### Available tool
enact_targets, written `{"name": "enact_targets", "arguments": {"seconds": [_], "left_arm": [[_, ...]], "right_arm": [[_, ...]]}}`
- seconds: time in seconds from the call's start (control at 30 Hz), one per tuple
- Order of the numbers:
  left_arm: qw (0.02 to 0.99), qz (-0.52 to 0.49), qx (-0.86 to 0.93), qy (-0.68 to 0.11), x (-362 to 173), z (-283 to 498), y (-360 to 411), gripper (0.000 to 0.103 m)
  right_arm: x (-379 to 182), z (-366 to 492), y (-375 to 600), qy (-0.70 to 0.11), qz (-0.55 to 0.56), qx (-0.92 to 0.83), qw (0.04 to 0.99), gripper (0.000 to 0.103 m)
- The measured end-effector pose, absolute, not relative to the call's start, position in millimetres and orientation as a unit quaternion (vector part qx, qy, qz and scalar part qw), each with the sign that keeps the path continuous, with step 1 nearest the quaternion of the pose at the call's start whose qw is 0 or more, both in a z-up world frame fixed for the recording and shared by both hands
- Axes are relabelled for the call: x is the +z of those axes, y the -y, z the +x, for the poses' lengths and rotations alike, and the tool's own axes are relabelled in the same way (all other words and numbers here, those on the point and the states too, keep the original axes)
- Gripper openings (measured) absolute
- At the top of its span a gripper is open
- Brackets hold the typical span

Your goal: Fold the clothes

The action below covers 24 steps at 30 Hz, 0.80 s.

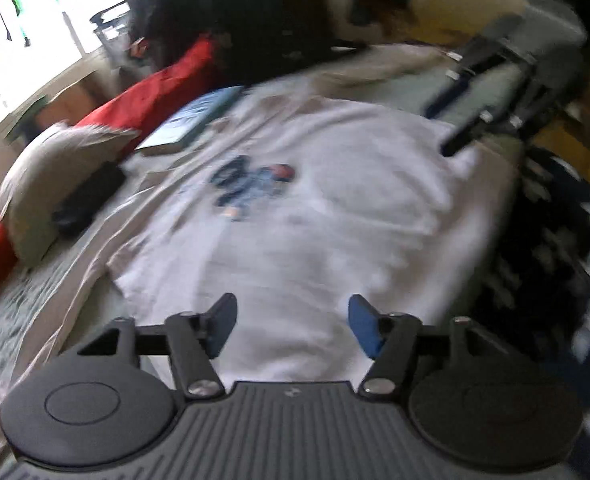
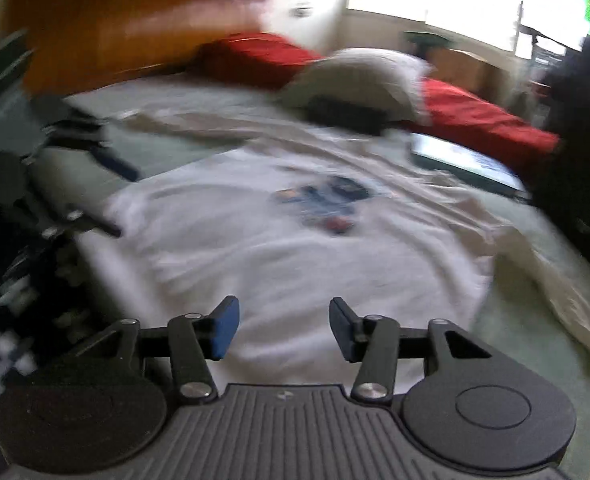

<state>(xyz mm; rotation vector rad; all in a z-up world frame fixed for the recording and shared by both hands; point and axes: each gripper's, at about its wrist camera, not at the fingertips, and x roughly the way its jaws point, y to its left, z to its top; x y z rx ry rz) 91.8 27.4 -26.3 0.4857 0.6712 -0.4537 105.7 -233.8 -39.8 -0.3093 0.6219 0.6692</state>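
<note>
The white cotton T-shirt with a blue chest print lay spread flat across the middle of the frame on the pale green bedsheet, seemingly not yet folded; every fold looked still to do. Its long axis ran from bottom centre toward the top. The left gripper and right gripper hovered over its near edge, jaws apart, empty.

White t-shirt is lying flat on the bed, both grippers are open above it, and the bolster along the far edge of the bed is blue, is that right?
Not quite. The bolster is red, as the right wrist view shows. The rest stands: the white t-shirt lies flat, and the left gripper and right gripper are open.
</note>
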Motion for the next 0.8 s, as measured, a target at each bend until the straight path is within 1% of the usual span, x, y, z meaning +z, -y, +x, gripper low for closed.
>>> {"name": "enact_targets", "arguments": {"seconds": [0.07, 0.13, 0.2, 0.23, 0.27, 0.3, 0.4, 0.47, 0.53, 0.6, 0.7, 0.77, 0.8], "left_arm": [[0.896, 0.195, -0.210, -0.340, -36.1, 110.9, -33.1, 0.064], [0.893, 0.158, -0.199, -0.372, -52.7, 119.8, -44.6, 0.064], [0.897, 0.124, -0.189, -0.380, -62.4, 114.7, -62.6, 0.067], [0.899, 0.109, -0.185, -0.382, -64.1, 110.3, -70.5, 0.070], [0.899, 0.098, -0.182, -0.387, -63.9, 105.9, -77.1, 0.071], [0.898, 0.088, -0.179, -0.392, -63.7, 101.4, -83.6, 0.071], [0.891, 0.105, -0.182, -0.404, -55.6, 96.2, -84.0, 0.071], [0.892, 0.122, -0.184, -0.395, -45.0, 107.3, -75.6, 0.071], [0.902, 0.128, -0.186, -0.369, -35.1, 128.5, -66.5, 0.072], [0.910, 0.128, -0.188, -0.346, -26.6, 151.3, -56.7, 0.073], [0.913, 0.102, -0.187, -0.348, -31.3, 192.3, -44.1, 0.073], [0.909, 0.087, -0.174, -0.369, -45.4, 211.4, -44.8, 0.073], [0.906, 0.080, -0.167, -0.380, -52.5, 220.9, -45.2, 0.073]], "right_arm": [[-55.0, 121.9, 236.5, -0.317, -0.117, 0.315, 0.887, 0.056], [-81.1, 129.6, 241.0, -0.346, -0.109, 0.306, 0.880, 0.056], [-94.1, 118.7, 255.4, -0.346, -0.109, 0.294, 0.884, 0.060], [-95.0, 111.5, 266.2, -0.346, -0.100, 0.290, 0.887, 0.063], [-95.9, 104.4, 277.1, -0.346, -0.091, 0.285, 0.889, 0.067], [-96.7, 97.8, 285.5, -0.347, -0.088, 0.280, 0.891, 0.067], [-90.7, 86.0, 290.9, -0.353, -0.110, 0.273, 0.888, 0.068], [-78.3, 92.3, 284.6, -0.351, -0.114, 0.271, 0.889, 0.068], [-64.2, 108.1, 273.8, -0.326, -0.103, 0.282, 0.897, 0.071], [-57.1, 130.2, 252.9, -0.304, -0.104, 0.293, 0.901, 0.078], [-64.3, 165.4, 224.1, -0.308, -0.096, 0.299, 0.898, 0.079], [-73.2, 184.6, 209.8, -0.318, -0.093, 0.298, 0.895, 0.080], [-80.4, 188.5, 208.3, -0.326, -0.097, 0.292, 0.894, 0.081]]}}
